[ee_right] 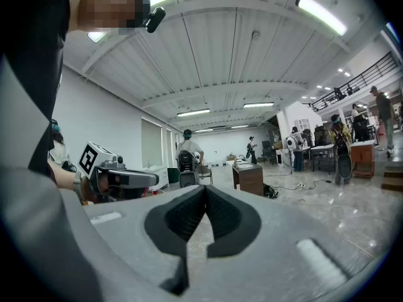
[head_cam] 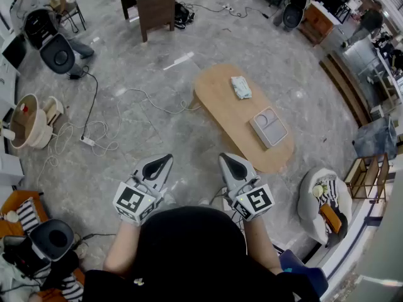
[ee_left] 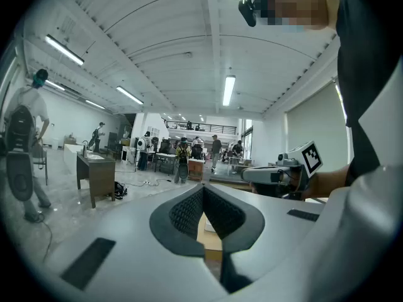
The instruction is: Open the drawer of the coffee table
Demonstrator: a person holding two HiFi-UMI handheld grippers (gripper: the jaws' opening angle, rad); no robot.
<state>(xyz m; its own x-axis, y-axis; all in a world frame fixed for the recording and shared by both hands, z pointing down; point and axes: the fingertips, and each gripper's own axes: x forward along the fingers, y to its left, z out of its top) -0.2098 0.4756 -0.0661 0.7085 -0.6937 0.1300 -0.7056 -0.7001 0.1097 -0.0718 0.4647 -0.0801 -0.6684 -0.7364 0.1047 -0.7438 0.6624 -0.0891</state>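
Only the head view shows the whole oval light-wood desk [head_cam: 220, 106], ahead of the left tool [head_cam: 165, 160] and right tool [head_cam: 227, 160] and well apart, carrying a cloth [head_cam: 240, 87] and grey tray [head_cam: 269, 126]. The left gripper view catches just a wood strip beyond its tips. Both tools' jaws are together, empty.

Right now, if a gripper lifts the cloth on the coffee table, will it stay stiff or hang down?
Probably floppy: the cloth lies crumpled, so it should droop. It looks thin, so likely light. Pushed, it may bunch or slide on the smooth table.
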